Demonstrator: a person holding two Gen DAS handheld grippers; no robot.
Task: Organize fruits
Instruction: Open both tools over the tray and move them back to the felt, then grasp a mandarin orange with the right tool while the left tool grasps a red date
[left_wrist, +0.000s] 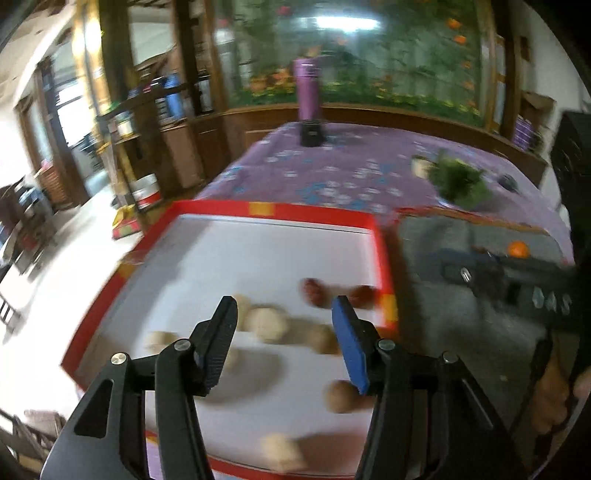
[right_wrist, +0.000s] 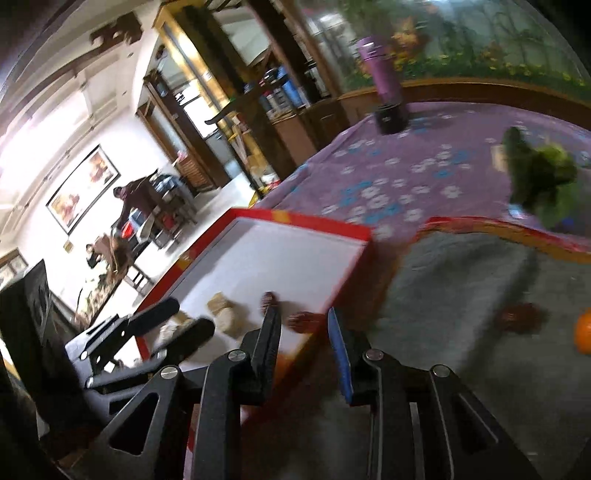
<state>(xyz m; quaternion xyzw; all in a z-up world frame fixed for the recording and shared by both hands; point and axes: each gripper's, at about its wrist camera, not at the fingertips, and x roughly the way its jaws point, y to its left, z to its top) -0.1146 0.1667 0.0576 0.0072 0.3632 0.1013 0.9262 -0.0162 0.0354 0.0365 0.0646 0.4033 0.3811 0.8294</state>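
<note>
The red-rimmed white tray (left_wrist: 384, 254) holds tan round fruits (left_wrist: 267, 325) near and dark red fruits (left_wrist: 314, 291) by its right wall under the spread, empty left gripper (left_wrist: 284, 321), while the grey tray (right_wrist: 461, 280) on the right holds an orange (right_wrist: 583, 334) beside the slightly parted, empty right gripper (right_wrist: 304, 325).

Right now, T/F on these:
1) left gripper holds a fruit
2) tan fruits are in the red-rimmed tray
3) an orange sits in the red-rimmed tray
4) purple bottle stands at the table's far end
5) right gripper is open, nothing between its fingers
1) False. The left gripper is open and empty; the tan fruits lie below it.
2) True. They sit on the white floor of the red-rimmed tray, with two dark red fruits near its right rim.
3) False. The orange lies on the grey mat beside the tray.
4) True. The purple bottle stands upright there.
5) True. The right gripper shows a clear gap, nothing gripped.
</note>
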